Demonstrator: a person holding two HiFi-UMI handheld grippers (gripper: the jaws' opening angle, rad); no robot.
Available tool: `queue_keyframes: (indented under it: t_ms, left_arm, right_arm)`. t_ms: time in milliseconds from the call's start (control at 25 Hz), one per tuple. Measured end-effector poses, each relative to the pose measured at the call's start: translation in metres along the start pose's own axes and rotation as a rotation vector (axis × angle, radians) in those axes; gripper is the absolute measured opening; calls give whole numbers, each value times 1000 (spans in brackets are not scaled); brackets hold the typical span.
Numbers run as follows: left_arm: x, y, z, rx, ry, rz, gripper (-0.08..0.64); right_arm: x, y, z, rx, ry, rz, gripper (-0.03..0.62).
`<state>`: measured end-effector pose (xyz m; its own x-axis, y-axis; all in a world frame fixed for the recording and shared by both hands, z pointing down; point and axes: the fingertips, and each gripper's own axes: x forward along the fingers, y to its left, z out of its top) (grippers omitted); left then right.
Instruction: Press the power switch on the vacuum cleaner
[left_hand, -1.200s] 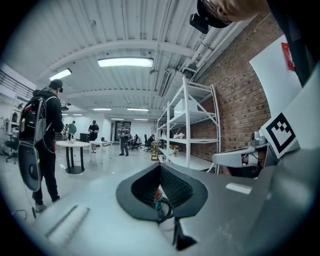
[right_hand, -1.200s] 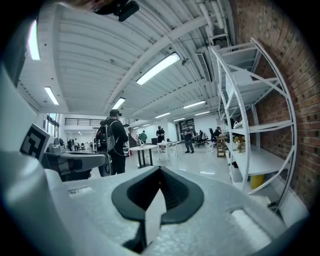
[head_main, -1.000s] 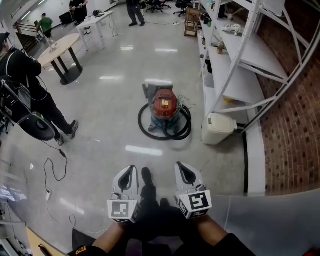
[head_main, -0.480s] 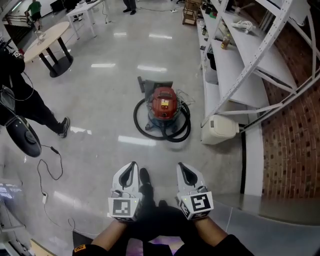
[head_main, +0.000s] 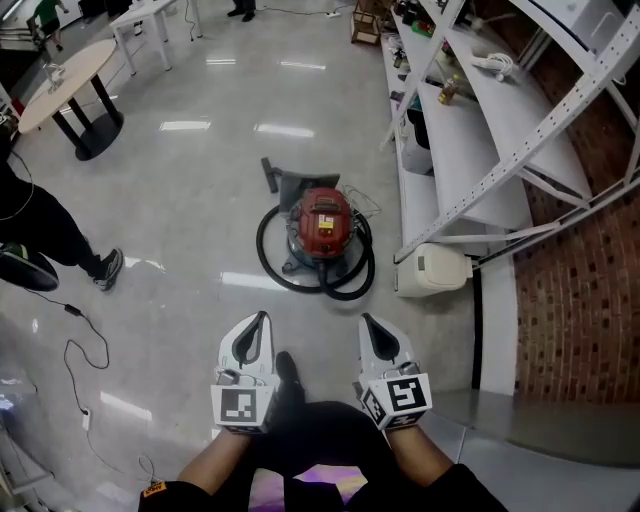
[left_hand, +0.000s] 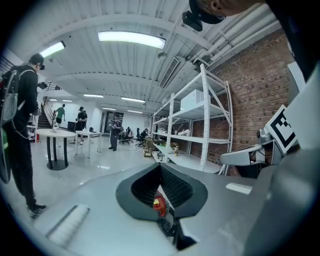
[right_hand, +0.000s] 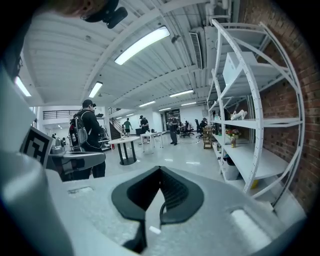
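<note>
Tools: left tool (head_main: 261, 318) and right tool (head_main: 367, 320), jaws pressed together, empty.
Vacuum cleaner (head_main: 323, 222): round red top, black hose (head_main: 345, 285) looped around; well ahead of tools.

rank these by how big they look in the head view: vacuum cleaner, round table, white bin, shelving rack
1. shelving rack, largest by far
2. vacuum cleaner with its hose and round table: about alike; the table is farther off, so unranked
3. white bin, smallest
</note>
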<state>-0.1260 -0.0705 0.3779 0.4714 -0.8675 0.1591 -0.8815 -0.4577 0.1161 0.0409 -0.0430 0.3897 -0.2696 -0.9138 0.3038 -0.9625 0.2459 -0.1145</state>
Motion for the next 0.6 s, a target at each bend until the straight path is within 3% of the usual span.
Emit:
queue_keyframes:
  t_ms: [320,600]
  left_arm:
    - [26,44,19,2,-29,-11,14]
    - [39,71,17,-5,-32,49,14]
  right_arm:
    - [41,7,23,-19,-1,-29,-8]
    - [74,-8,28,-11,3,-30,-8]
